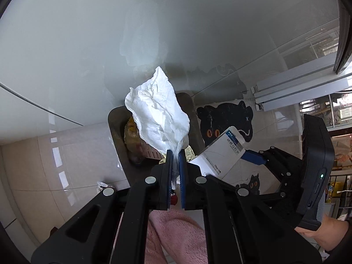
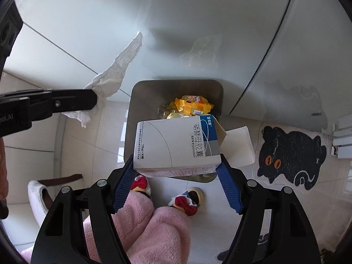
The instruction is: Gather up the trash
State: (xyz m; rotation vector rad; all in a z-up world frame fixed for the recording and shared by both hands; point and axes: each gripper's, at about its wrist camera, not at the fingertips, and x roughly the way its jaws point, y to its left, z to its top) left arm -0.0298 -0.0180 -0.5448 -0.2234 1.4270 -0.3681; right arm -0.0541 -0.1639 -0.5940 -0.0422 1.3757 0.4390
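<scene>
Pink fleece trouser legs (image 2: 143, 224) filled the bottom of the scene, with two bow-trimmed slippers (image 2: 186, 200) on the tiled floor beneath them. Off to the left, the left gripper (image 1: 175, 154) had its blue pads pressed nearly together, pinching one crumpled white tissue (image 1: 158, 107) that fanned out above the open bin (image 1: 115, 127). Moving right, the dark rectangular bin stood on the floor against the glass counter (image 2: 88, 22), already holding several yellow snack wrappers (image 2: 192, 105); their exact number could not be told. Over its near rim, the right gripper (image 2: 177, 171) clamped one white-and-blue medicine box (image 2: 176, 147) across its width, its end flap hanging open. Farther right lay a black cat-shaped mat (image 2: 290, 154).

Both pieces seemed to be at the drop-off step. The next move would likely call for centring each over the bin's mouth and spreading the jaws, the tissue needing a little shake if it clung. One clear plastic scrap (image 2: 202, 50) appeared left on the counter.
</scene>
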